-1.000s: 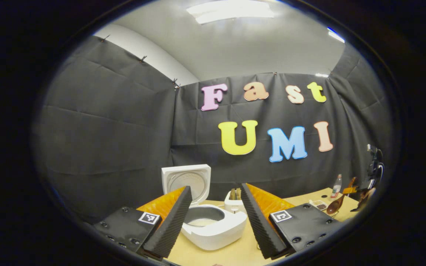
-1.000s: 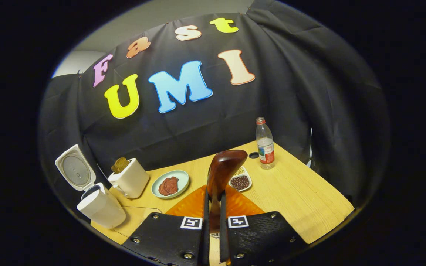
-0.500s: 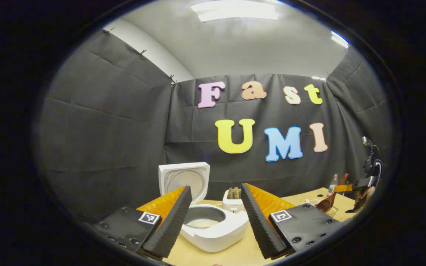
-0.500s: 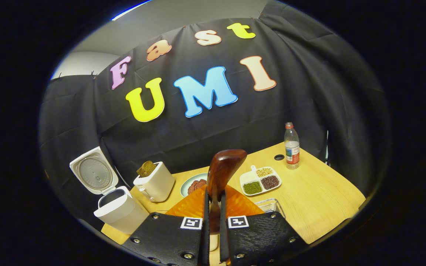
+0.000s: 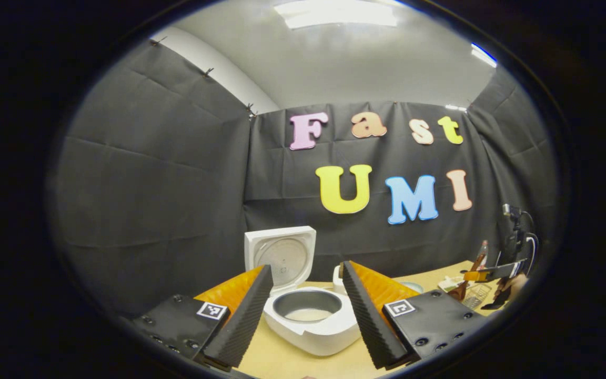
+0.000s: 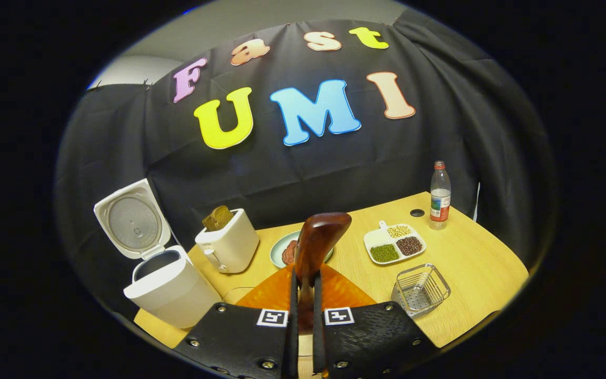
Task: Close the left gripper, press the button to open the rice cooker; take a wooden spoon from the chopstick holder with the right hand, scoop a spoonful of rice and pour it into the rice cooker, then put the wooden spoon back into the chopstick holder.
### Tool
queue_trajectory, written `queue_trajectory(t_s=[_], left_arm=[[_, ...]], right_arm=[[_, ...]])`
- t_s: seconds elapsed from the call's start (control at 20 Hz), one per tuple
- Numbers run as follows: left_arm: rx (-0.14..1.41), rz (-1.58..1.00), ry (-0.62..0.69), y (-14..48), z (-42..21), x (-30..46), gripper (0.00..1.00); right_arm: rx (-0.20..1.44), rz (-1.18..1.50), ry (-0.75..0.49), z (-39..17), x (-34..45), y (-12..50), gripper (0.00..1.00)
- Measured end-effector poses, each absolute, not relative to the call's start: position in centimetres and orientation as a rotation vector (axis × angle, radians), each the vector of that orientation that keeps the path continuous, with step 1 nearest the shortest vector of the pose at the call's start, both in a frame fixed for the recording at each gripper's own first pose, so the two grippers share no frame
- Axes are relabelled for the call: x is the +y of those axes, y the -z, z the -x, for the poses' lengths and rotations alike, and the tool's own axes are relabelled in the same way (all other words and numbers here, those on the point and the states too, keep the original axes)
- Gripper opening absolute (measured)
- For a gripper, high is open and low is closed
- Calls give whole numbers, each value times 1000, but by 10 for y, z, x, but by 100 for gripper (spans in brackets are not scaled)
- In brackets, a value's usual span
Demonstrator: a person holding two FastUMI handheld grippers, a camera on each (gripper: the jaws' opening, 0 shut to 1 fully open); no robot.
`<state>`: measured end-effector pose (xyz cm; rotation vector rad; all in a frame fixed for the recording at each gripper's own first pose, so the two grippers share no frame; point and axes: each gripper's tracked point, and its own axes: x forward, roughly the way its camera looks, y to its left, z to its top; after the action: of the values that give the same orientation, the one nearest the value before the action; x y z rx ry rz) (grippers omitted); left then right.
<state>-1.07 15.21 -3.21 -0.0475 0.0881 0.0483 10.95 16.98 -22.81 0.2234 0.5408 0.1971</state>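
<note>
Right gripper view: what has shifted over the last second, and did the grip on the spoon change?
The right gripper drew back and up from the table: the clear wire-mesh holder came into sight below it, and the white rice cooker and white toaster slid rightward in frame. It stays shut on the dark brown wooden spoon. The left gripper stays open, the cooker lid still up.

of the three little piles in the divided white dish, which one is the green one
The green pile fills the largest compartment of the divided dish, on its side toward the toaster; the dark red and pale piles sit in the smaller compartments.
</note>
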Motion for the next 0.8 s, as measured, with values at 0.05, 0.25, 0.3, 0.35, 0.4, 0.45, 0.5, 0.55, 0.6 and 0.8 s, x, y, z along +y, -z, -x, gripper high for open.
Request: queue_trajectory(t_s=[0.05,0.25,0.3,0.35,0.4,0.45,0.5,0.55,0.6,0.8], left_arm=[[94,47,-53,34,12,158,89],[112,37,-75,44,17,180,93],[117,33,-82,46,19,186,93],[122,30,-87,47,20,190,93],[125,27,-95,49,22,196,93],[130,24,-102,50,24,200,93],[132,23,-107,52,23,205,93],[134,24,-113,53,24,207,93],[136,25,-118,54,25,211,93],[142,33,-129,58,26,219,89]], right_arm=[[548,-192,-190,-111,173,237,11],[568,-110,-168,-118,186,268,11],[577,-101,-161,-119,189,276,11],[587,-97,-157,-119,193,283,11],[599,-92,-155,-119,197,289,11],[609,-89,-158,-118,204,296,11],[617,-86,-164,-117,210,300,11],[625,-85,-173,-114,218,304,11],[630,-82,-184,-112,226,306,11],[627,-69,-231,-104,255,309,11]])
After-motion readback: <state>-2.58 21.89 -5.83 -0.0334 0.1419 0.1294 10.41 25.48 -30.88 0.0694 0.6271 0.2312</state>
